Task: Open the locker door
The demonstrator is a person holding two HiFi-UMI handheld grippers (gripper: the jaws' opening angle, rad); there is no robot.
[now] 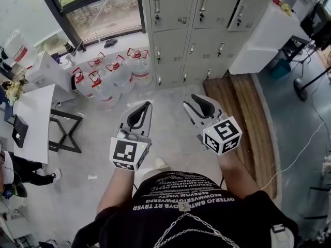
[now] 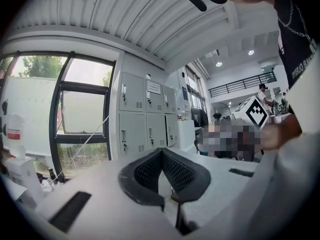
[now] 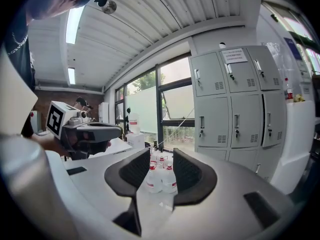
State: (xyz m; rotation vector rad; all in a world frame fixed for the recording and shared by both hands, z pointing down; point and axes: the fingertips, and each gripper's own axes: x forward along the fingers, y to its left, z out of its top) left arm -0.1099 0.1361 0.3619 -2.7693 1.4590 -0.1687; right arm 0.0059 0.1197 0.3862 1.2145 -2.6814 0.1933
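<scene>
Lockers (image 1: 173, 40) are matt grey painted metal. Floor (image 1: 168, 130) is smooth concrete, the platform (image 1: 238, 112) grained wood. Jugs (image 1: 111, 76) are clear glossy plastic.

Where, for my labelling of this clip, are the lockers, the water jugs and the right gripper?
lockers (image 1: 170, 45): head view, a middle-row door face.
water jugs (image 1: 121, 76): head view, one jug's clear body.
right gripper (image 3: 160, 156): right gripper view, gap between its open jaw tips.

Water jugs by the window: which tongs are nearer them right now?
Left. The left tongs hang short of the water jugs, just to their right; the right tongs sit farther right, before the lockers.
</scene>
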